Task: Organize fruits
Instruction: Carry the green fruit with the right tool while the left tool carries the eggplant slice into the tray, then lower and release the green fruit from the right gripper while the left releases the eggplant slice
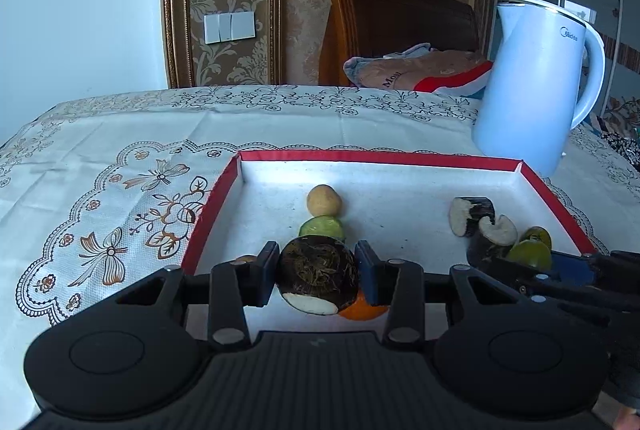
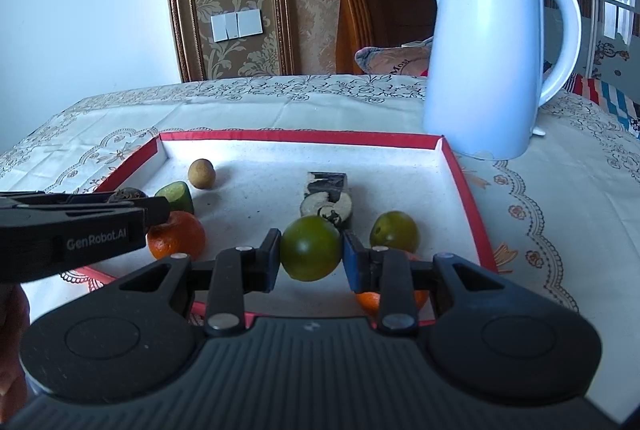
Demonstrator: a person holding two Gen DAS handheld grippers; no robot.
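- Your left tongs are clamped on a dark, rough-skinned chunk with a pale cut face, held above the red-rimmed tray
- Your right tongs are closed on a round green fruit, also over the tray
- An orange sits just under the left tongs, near the tray's front-left
- A second green fruit lies just right of the held one
- A green slice touches a small tan ball mid-tray
- Two dark cut pieces rest to the right
- A white kettle stands on the tabletop beyond the tray
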